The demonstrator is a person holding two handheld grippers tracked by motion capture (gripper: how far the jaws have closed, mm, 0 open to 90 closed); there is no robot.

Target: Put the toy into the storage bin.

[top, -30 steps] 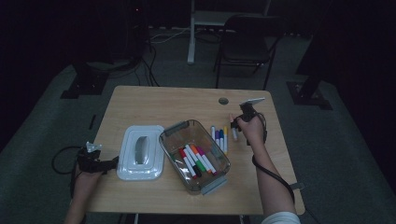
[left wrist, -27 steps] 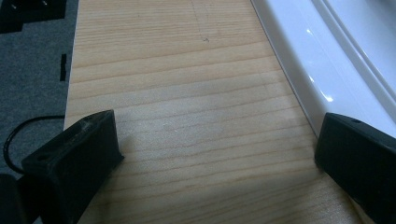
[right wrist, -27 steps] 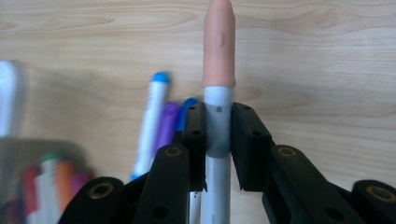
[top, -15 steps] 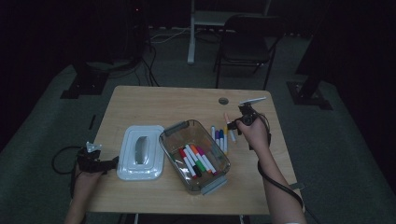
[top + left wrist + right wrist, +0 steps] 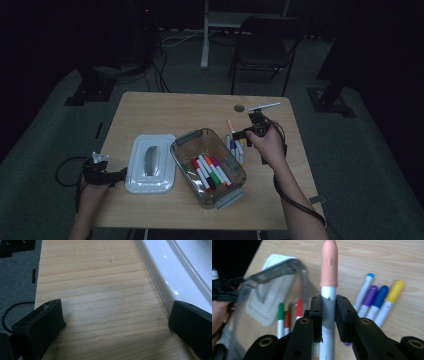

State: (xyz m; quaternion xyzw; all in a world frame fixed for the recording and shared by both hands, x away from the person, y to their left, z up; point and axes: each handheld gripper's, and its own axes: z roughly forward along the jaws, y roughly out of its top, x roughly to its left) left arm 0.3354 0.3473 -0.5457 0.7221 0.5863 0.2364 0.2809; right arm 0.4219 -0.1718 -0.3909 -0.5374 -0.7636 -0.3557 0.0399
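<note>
the right claw (image 5: 329, 315) pinched a peach-capped marker (image 5: 329, 270) just beside the clear bin (image 5: 207, 165), mid-carry. next it would need lowering over the bin and releasing. the left claw (image 5: 112, 322) sat spread beside the white lid (image 5: 175, 277).

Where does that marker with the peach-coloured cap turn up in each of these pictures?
High view: the peach-capped marker is right of centre, over the table beside the clear bin, held by the right gripper.
Left gripper view: its frame takes in bare table and the white lid's edge, not the marker.
Right gripper view: the marker stands upright at centre, clamped between the jaws.
Shared landmark: the white lid.
</note>
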